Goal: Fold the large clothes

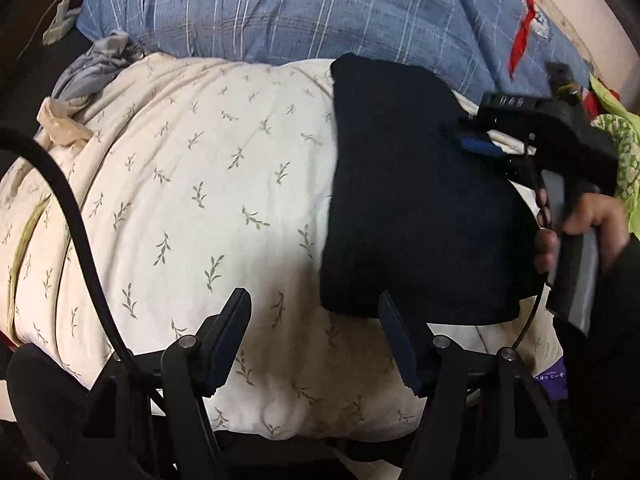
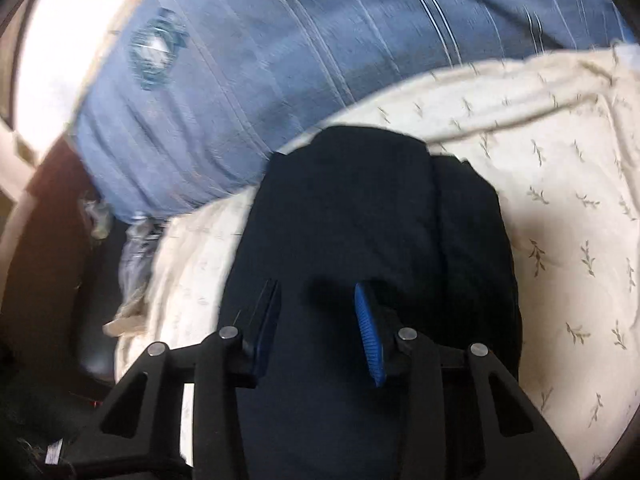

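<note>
A dark navy garment (image 1: 416,200) lies folded into a compact rectangle on a cream quilt with a leaf print (image 1: 200,200). My left gripper (image 1: 316,304) is open and empty, just in front of the garment's near edge. My right gripper (image 1: 476,140) reaches in from the right over the garment's far right side. In the right wrist view the right gripper (image 2: 316,292) is open and empty above the garment (image 2: 360,220), which shows a fold ridge down its right side.
A blue plaid blanket (image 1: 320,4) lies bunched behind the quilt, also in the right wrist view (image 2: 240,92). Grey and beige cloth (image 1: 92,68) is heaped at the quilt's left edge. Green and red fabric (image 1: 616,136) sits at the far right. A black cable (image 1: 72,208) crosses the left.
</note>
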`<state>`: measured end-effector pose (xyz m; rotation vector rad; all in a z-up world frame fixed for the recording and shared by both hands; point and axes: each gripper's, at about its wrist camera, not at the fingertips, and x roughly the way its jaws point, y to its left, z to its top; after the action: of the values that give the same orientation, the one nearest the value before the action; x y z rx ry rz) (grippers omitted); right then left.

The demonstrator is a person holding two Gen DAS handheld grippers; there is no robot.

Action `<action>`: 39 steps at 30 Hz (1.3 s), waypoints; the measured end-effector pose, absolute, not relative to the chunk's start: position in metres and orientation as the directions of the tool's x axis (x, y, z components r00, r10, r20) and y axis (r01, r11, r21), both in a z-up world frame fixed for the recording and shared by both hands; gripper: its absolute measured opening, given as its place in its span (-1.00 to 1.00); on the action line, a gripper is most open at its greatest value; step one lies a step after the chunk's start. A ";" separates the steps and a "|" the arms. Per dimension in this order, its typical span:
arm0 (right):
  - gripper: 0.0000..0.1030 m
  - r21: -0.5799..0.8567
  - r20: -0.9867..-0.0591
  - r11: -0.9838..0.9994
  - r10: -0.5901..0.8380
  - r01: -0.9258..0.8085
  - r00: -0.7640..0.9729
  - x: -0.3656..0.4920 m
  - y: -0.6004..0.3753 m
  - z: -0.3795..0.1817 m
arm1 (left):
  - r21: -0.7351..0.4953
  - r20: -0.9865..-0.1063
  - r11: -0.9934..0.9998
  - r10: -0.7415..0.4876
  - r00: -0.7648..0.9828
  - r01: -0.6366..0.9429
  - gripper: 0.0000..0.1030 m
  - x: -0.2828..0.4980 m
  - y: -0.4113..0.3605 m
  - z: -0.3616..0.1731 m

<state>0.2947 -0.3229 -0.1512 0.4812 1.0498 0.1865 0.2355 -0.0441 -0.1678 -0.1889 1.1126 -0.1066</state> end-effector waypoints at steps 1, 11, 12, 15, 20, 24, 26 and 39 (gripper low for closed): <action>-0.36 0.442 -0.804 0.892 0.349 0.093 0.481 0.299 -0.323 -0.156 | -0.210 -0.882 0.978 -0.184 0.433 -0.013 0.29 0.238 -0.042 -0.170; 0.44 0.613 -0.722 0.777 0.477 0.142 0.502 0.315 -0.388 -0.156 | -0.244 -0.873 0.970 -0.213 0.440 -0.015 0.33 0.255 -0.037 -0.167; 0.44 0.605 -0.731 0.785 0.481 0.134 0.484 0.320 -0.386 -0.158 | -0.249 -0.871 0.969 -0.218 0.440 -0.013 0.33 0.257 -0.039 -0.166; 0.36 0.629 -0.735 0.769 0.538 0.118 0.412 0.338 -0.375 -0.173 | -0.248 -0.873 0.969 -0.221 0.435 -0.007 0.33 0.258 -0.043 -0.166; -0.50 0.648 -0.727 0.757 0.582 0.084 0.365 0.348 -0.364 -0.186 | -0.258 -0.885 0.966 -0.228 0.405 -0.021 0.37 0.259 -0.043 -0.174; -0.73 0.695 -0.665 0.716 0.608 0.062 0.434 0.335 -0.367 -0.172 | -0.267 -0.886 0.963 -0.234 0.400 -0.029 0.40 0.260 -0.045 -0.175; -0.78 0.703 -0.647 0.710 0.608 0.050 0.461 0.331 -0.365 -0.163 | -0.268 -0.885 0.963 -0.237 0.401 -0.023 0.40 0.261 -0.047 -0.174; -0.86 0.540 -0.742 0.838 0.426 0.083 0.518 0.306 -0.396 -0.150 | -0.292 -0.871 0.956 -0.261 0.417 -0.011 0.44 0.269 -0.046 -0.167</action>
<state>0.3063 -0.3963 -0.1497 0.5631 1.0183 0.2191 0.2687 -0.0460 -0.1667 -0.2694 1.1335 -0.1591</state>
